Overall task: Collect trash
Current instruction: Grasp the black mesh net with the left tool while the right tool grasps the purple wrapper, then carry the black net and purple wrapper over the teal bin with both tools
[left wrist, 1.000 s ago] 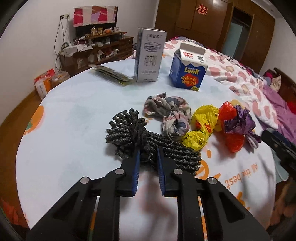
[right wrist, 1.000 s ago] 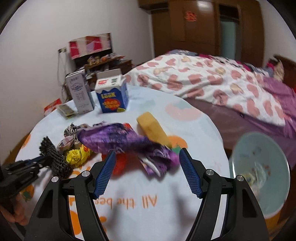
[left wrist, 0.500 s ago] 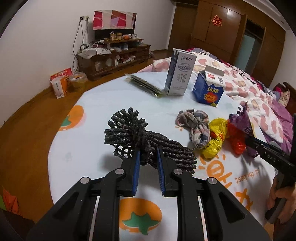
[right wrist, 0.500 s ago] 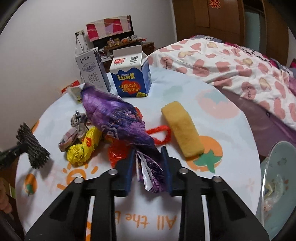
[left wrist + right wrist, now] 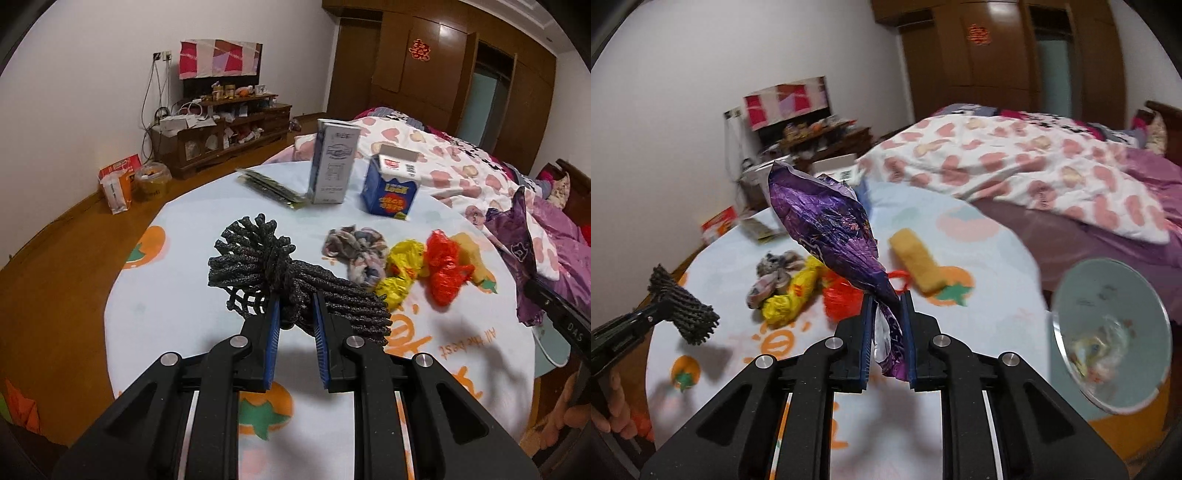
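Purple wrapper [image 5: 834, 236] pinched (right claw [image 5: 886, 314]), lifted

Purple wrapper [image 5: 827, 225]: crumpled foil, upright, lifted off the surface, tail pinched in right claw [image 5: 887, 332]. Bin [image 5: 1115, 332]: pale, tilted, open mouth showing scraps inside, possibly wrappers; blurred, beside the surface's edge.

The blue milk carton [image 5: 391, 190] at twelve o'clock shows "LOOK" in yellow letters, with a red-and-white label up top, too small to read. On the desk cloth [image 5: 466, 343], orange lettering at three o'clock reads "All the best". "DAS" is stamped white on the black tool [image 5: 565, 321] at far right. A red paper sign [image 5: 420, 48] hangs on the wardrobe.
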### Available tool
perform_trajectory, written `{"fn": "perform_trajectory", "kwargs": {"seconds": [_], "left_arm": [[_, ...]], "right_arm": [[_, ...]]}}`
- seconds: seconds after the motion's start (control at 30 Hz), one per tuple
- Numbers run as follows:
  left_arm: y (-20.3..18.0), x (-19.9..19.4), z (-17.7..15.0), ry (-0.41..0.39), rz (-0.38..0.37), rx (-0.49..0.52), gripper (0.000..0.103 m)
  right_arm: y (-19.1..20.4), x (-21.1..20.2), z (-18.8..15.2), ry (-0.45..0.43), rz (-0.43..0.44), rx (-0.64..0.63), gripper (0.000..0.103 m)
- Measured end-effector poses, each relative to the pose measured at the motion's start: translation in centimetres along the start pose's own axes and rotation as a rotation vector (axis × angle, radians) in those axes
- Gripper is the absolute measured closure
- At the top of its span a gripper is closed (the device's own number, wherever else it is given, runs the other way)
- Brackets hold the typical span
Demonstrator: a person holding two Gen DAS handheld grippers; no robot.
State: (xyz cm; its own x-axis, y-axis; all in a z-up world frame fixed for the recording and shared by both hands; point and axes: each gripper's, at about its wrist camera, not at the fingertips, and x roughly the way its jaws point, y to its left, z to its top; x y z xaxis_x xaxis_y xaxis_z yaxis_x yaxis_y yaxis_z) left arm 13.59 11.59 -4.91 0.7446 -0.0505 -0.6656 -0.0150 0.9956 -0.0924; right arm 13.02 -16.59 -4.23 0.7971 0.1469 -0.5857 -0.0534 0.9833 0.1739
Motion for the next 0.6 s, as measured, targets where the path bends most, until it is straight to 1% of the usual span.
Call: {"fn": "perform_trajectory", "kwargs": {"seconds": [0.03,0.3,0.6], "left_arm": [[-0.4,-0.1,-0.2,0.001,-0.002,0.005,0.085],[-4.4,-0.8,-1.6,0.019,-0.024,0.085,0.085],[-8.0,-2.3,-2.3,-0.003,-0.022,0.167,0.085]], "right_arm": [[-0.2,-0.5,-0.3,-0.002,-0.016,0.005,0.087],[-0.9,-2.6,-2.4,-0.017,-0.048,-0.001,0.087],[-2.5,-4.3,-3.8,-0.024,-0.062,0.029,0.087]]}}
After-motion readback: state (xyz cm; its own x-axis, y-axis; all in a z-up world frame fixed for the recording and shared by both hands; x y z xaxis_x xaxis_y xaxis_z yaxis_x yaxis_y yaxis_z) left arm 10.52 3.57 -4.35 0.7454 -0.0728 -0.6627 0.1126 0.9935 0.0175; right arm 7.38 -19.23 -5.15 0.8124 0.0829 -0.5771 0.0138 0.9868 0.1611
